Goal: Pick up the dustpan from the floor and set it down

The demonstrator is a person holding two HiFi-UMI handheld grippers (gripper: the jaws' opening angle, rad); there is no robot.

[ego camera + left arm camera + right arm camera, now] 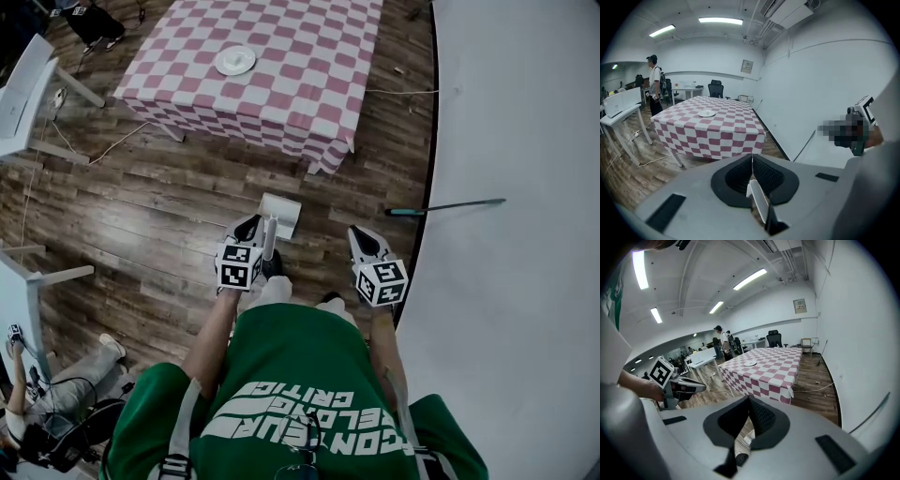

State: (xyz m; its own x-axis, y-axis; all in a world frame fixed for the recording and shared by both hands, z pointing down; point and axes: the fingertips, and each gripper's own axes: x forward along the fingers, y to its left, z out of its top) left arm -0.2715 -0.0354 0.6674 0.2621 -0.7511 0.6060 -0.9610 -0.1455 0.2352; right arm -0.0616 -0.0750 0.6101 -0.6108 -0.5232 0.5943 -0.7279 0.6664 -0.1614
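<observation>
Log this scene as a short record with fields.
dustpan: below left gripper, over the floor; floor contact unclear
left gripper: shut on dustpan handle
right gripper: shut, empty
table: checked cloth, ahead of the person
plate: on table
stick: teal end low, against the wall

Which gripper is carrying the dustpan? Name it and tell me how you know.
The left gripper: its jaws are shut on the handle of the white dustpan. The right gripper has its jaws together on nothing.
</observation>
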